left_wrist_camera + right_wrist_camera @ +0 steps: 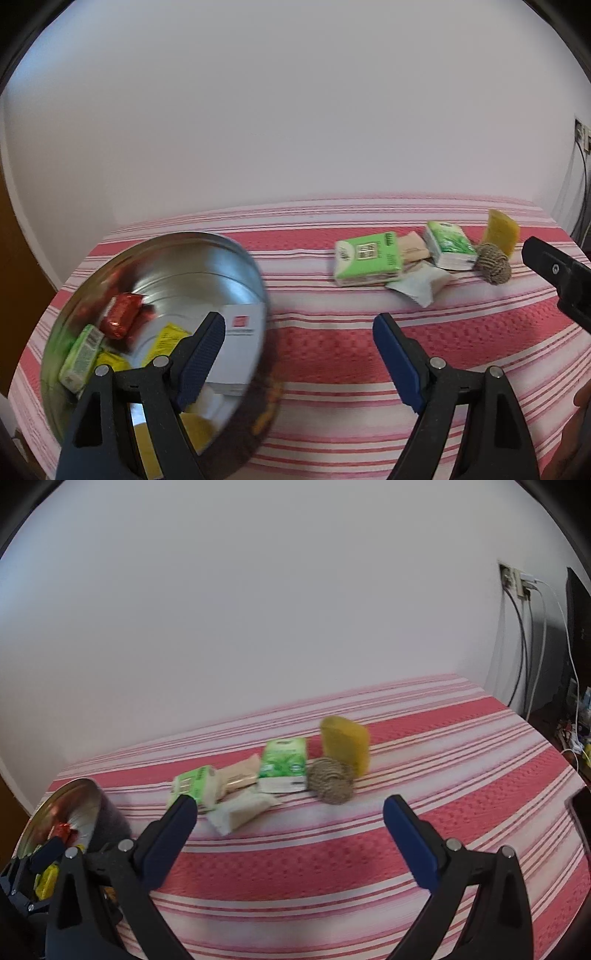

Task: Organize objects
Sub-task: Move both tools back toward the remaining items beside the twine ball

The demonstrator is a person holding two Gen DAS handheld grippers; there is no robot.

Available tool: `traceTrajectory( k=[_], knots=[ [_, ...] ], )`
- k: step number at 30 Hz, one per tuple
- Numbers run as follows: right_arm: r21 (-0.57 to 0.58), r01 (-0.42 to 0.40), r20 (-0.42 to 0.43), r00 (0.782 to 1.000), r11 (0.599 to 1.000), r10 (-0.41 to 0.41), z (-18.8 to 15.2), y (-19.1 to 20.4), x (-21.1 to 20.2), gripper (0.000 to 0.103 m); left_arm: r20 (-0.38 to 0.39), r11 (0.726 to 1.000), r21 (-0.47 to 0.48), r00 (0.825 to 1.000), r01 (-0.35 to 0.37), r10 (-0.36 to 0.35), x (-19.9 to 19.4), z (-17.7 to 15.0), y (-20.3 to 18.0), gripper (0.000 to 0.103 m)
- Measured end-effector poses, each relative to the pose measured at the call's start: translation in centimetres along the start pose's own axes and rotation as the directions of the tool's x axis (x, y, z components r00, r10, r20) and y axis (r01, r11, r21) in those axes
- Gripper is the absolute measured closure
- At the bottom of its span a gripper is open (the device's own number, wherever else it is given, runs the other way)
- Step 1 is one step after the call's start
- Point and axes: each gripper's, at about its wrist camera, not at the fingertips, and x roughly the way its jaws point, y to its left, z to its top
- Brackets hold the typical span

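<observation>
A round metal tin (236, 254) stands at the left on the red striped cloth. It holds a red wrapped candy (122, 315), a green pack (79, 358), yellow packets and a white box (240, 350). My left gripper (299, 347) is open and empty, its left finger over the tin's rim. A loose pile lies further right: two green tissue packs (282, 764), a white packet (242, 812), a beige packet (240, 771), a twine ball (330, 781) and a yellow sponge (345, 744). My right gripper (290, 830) is open and empty, in front of the pile.
The striped cloth (443, 760) covers the surface up to a plain white wall. A wall socket with cables (517, 579) and clutter lie at the far right edge. The tin also shows at the left in the right wrist view (79, 794).
</observation>
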Motion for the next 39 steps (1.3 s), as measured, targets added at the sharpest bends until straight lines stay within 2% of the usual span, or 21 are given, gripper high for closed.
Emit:
traceTrajectory(
  k=[3, 7, 11, 23, 32, 39],
  knots=[
    [0.020, 0.017, -0.005, 1.000, 1.000, -0.017, 0.2, -1.5, 0.5, 0.001, -0.015, 1.000, 0.003, 1.000, 0.013, -0.013, 0.6, 0.2, -1.2, 0.018],
    [0.028, 0.047, -0.022, 0.999, 0.998, -0.047, 0.5, -2.9, 1.3, 0.001, 0.008, 0.998, 0.031, 0.999, -0.047, 0.047, 1.1, 0.3, -2.5, 0.016],
    [0.037, 0.070, -0.030, 0.997, 0.997, -0.069, 0.7, -4.2, 1.6, 0.001, -0.006, 0.999, 0.035, 1.000, 0.003, -0.003, 1.4, 0.5, -3.2, 0.016],
    [0.035, 0.126, -0.032, 0.992, 0.991, -0.124, 1.1, -5.8, 2.0, 0.001, -0.006, 0.997, 0.072, 1.000, 0.020, -0.020, 2.2, 0.7, -5.5, 0.016],
    [0.052, 0.120, -0.044, 0.992, 0.991, -0.117, 1.4, -7.0, 2.5, 0.001, -0.034, 0.996, 0.075, 0.999, 0.040, -0.037, 3.2, 0.8, -6.4, 0.016],
    [0.087, 0.100, -0.036, 0.995, 0.991, -0.098, 2.2, -9.2, 2.7, 0.004, -0.065, 0.999, 0.038, 0.997, 0.037, -0.034, 4.8, 1.1, -5.7, 0.016]
  ],
)
